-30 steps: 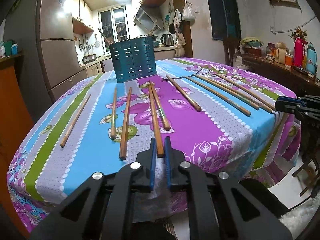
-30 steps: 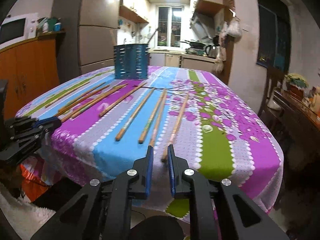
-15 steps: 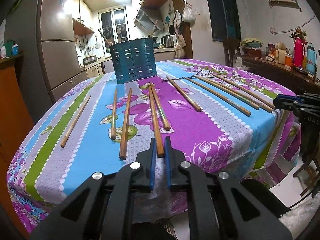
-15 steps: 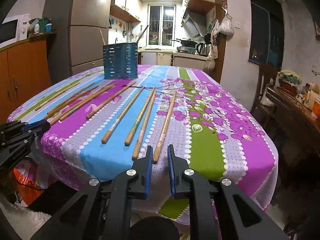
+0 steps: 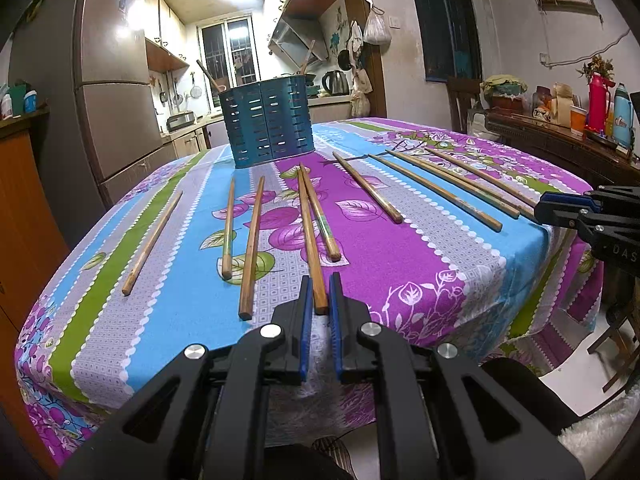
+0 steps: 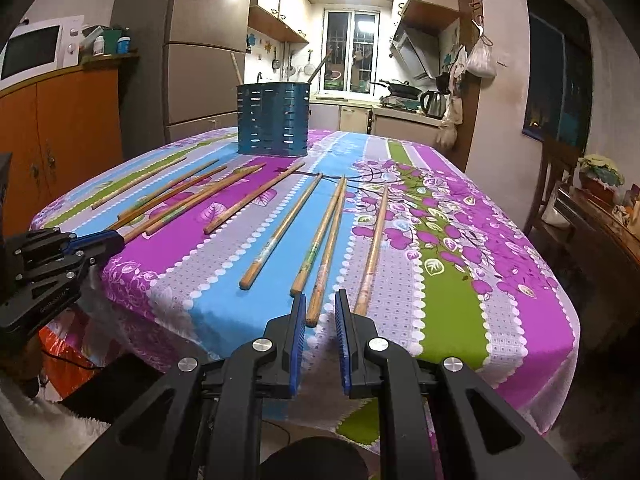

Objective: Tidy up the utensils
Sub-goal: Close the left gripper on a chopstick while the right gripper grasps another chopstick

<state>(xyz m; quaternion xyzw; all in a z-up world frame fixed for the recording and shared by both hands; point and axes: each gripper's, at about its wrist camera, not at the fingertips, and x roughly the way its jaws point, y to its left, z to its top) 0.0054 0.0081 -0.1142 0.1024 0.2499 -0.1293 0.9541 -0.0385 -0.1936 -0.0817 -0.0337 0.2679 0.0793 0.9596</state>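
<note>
A blue slotted utensil holder (image 5: 267, 123) stands upright toward the far end of a table covered by a striped floral tablecloth (image 5: 400, 256), and everything else is placed from it. Two handles lean out of its top, too dim to identify. Wooden chopsticks (image 5: 251, 248) lie flat on the cloth on the near side of the holder, fanned out singly and in loose pairs, their far tips pointing roughly toward it; none is inside it that can be made out. The left gripper (image 5: 319, 296) hovers at the table edge farthest from the holder, its blue-lined jaws a narrow gap apart and holding nothing, with the near end of one chopstick (image 5: 310, 236) showing in the gap between the fingertips (whether it touches them cannot be told). The right gripper (image 6: 320, 312) sits at the same near edge, further round the table, jaws likewise a little apart and empty, lined up with the near end of another chopstick (image 6: 326, 256). In the left view the right gripper's side carries raised letters reading "DAS", cut off by the frame; the lettering on the left gripper in the right view is too small to read. A white microwave (image 6: 36, 52) sits on an orange cabinet well off to the left of the holder.
</note>
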